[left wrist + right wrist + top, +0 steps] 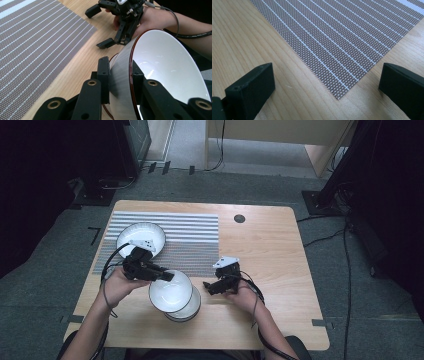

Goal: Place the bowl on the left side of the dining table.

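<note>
My left gripper (167,276) (120,80) is shut on the rim of a white bowl (170,291) (165,65) with a dark red edge. One jaw is inside the wall and one outside. That bowl is tilted on its side above a second bowl (189,309) near the table's front. Just right of both bowls, my right gripper (207,287) (98,27) (327,87) stands open and low over the wood, with nothing between its jaws. Its jaws frame a corner of the striped placemat (342,37).
A third white bowl (141,237) sits on the left end of the grey striped placemat (165,240). The wooden table (270,250) has a small dark round hole (239,218) near its far edge. Cables trail from both grippers toward the person's arms.
</note>
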